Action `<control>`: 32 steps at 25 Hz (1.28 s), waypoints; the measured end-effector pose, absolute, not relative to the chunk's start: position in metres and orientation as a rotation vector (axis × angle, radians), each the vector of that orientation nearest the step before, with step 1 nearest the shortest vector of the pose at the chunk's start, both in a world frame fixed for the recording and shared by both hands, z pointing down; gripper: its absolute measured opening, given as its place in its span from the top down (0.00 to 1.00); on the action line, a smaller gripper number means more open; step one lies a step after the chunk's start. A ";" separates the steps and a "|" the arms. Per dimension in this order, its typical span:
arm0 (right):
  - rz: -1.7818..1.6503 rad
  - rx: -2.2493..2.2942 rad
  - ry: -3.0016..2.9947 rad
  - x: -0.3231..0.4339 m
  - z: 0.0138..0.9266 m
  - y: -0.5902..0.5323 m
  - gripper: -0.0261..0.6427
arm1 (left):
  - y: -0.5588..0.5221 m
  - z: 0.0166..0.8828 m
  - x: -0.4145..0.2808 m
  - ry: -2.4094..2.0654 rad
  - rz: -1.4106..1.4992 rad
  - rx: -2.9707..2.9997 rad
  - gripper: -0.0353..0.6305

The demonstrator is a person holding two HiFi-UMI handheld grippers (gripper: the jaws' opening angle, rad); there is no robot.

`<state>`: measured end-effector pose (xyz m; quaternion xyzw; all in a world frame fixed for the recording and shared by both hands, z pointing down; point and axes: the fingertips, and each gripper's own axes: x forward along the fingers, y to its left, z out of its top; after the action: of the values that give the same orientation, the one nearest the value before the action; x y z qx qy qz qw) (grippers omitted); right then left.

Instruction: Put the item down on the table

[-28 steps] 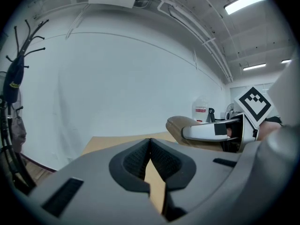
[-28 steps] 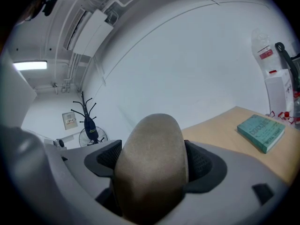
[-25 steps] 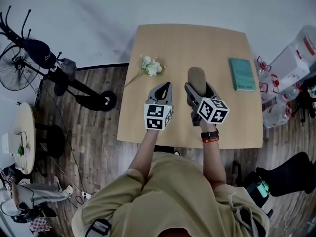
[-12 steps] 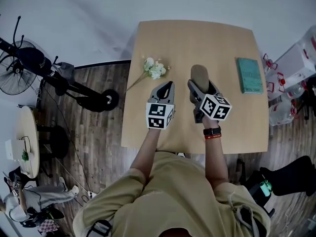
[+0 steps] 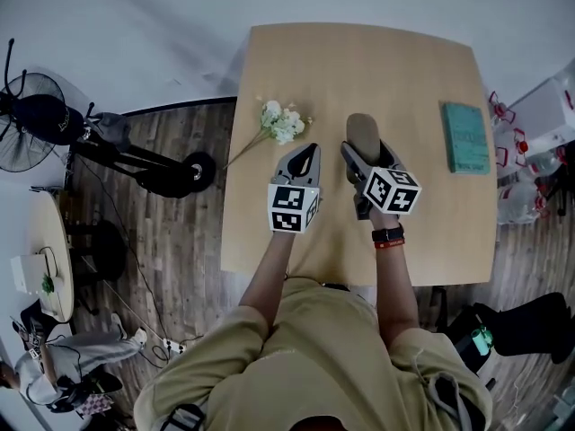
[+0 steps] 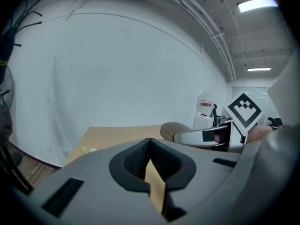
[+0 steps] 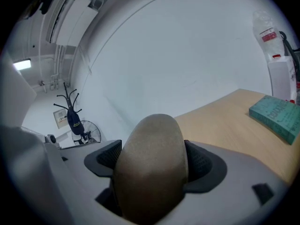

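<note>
Tan oval item [image 7: 150, 168] clamped in right gripper [image 5: 361, 157] over tabletop [image 5: 404, 70]; looks stiff, smooth, likely slippery, so grip mid-body. Left gripper [image 5: 305, 153] closed, empty.

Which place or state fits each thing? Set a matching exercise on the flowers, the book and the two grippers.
Things:
1. flowers
2. book
3. left gripper
4. right gripper

Places or states:
a. jaws shut on the brown item
b. by the table's right edge
c. jaws shut, nothing held
d. on the table's left side

Pairs: 1-d, 2-b, 3-c, 4-a.
</note>
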<state>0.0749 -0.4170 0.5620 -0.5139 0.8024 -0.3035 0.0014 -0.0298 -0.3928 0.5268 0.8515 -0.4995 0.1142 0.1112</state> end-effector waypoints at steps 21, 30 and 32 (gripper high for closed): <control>-1.035 -1.713 2.616 0.074 0.652 -0.480 0.33 | -0.435 0.594 -0.025 -1.434 0.426 2.420 0.91; -1.095 -1.742 2.638 0.075 0.689 -0.494 0.33 | -0.448 0.603 -0.025 -1.440 0.409 2.417 0.91; -1.106 -1.745 2.644 0.075 0.696 -0.496 0.33 | -0.450 0.606 -0.025 -1.439 0.411 2.411 0.91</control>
<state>0.0750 -0.4964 0.6964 -0.5171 0.7834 -0.3277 -0.1067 -0.0246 -0.4498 0.6063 0.8399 -0.5012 0.1432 0.1514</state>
